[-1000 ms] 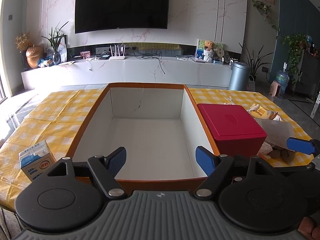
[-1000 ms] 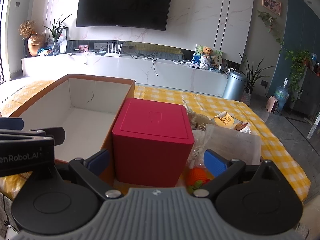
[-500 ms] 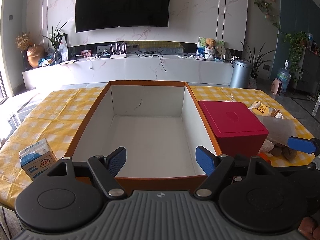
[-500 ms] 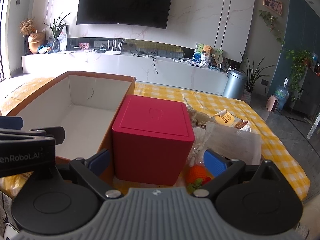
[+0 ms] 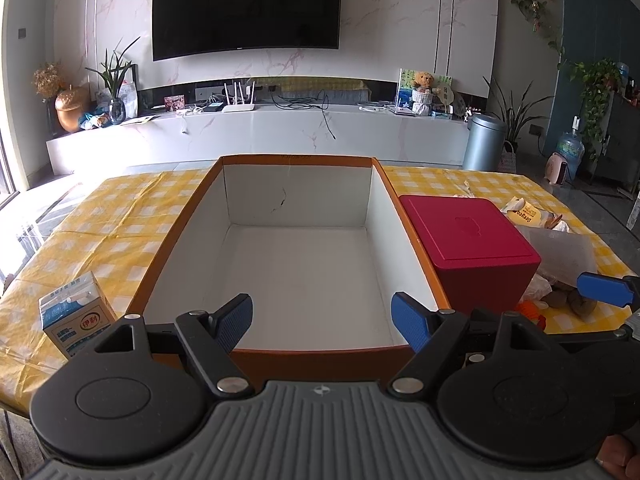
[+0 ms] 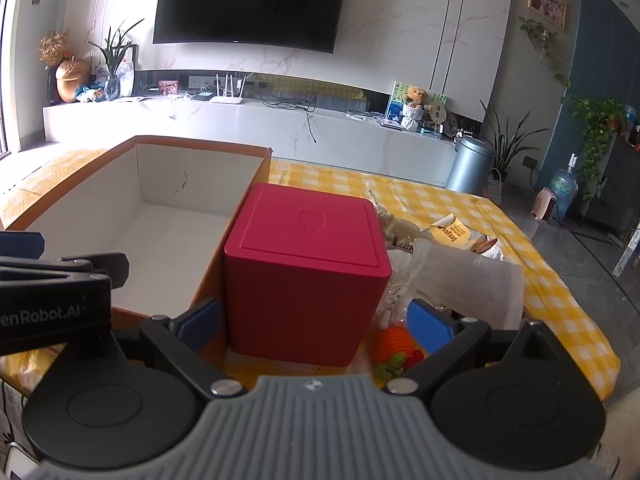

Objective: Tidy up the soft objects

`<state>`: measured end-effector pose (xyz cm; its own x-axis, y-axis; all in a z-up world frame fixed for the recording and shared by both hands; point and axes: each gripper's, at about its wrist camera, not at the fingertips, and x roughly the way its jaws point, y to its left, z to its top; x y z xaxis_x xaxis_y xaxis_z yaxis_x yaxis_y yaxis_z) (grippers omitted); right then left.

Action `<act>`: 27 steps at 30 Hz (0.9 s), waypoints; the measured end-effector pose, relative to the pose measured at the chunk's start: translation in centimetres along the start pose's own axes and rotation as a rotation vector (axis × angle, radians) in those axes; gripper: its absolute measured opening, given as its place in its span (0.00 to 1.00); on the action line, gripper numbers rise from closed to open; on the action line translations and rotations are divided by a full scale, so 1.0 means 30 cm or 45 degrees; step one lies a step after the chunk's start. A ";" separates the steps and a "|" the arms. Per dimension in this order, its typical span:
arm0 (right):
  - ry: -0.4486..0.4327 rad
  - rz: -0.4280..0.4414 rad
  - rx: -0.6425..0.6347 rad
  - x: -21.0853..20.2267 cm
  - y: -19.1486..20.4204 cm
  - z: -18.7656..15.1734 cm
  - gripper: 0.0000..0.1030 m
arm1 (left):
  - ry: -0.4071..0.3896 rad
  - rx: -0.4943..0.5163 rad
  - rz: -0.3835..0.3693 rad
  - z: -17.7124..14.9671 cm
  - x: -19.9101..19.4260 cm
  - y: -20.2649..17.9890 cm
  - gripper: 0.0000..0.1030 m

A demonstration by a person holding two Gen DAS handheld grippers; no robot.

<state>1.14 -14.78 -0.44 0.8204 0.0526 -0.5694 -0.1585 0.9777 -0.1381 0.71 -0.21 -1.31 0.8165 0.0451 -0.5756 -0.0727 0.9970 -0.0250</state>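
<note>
Nothing is packed yet: the orange-rimmed box on the table stands empty, its long axis running away from the cameras. Both the left tongs and right tongs hang spread and empty. The soft things, a knitted orange toy and what may be crumpled bags, lie right of the red cube. The next move is judged to be the right tongs reaching past the cube to pinch the toy.

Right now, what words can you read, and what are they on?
"enRobot.AI": on the left tool's black body, cut off at the frame edge.
"Deegoo", seemingly: on the yellow snack packet, upside down.
"伊利": red logo on the milk carton; its smaller print is too blurred.
Red box: an embossed mark, no words.
</note>
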 end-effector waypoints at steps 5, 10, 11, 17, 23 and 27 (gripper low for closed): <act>0.005 -0.001 -0.003 0.001 0.004 -0.001 0.95 | 0.003 0.000 0.003 -0.004 0.002 0.002 0.90; 0.007 0.001 -0.004 0.004 0.006 -0.002 0.95 | 0.003 0.002 0.004 -0.005 0.004 0.003 0.90; 0.008 0.000 -0.006 0.005 0.007 -0.004 0.95 | 0.005 0.001 0.003 -0.004 0.003 0.003 0.90; 0.016 0.000 -0.011 0.009 0.008 -0.005 0.95 | 0.012 0.001 0.004 -0.011 0.008 0.005 0.90; 0.014 0.007 -0.011 0.003 -0.010 -0.001 0.95 | 0.021 0.019 -0.024 -0.003 0.003 0.003 0.90; 0.008 -0.036 -0.027 -0.006 -0.043 0.004 0.95 | 0.019 0.051 -0.041 0.015 -0.009 -0.015 0.90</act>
<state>1.26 -16.02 -0.07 0.8212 0.0240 -0.5701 -0.1471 0.9742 -0.1709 0.78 -0.64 -0.76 0.8094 0.0120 -0.5871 -0.0232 0.9997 -0.0115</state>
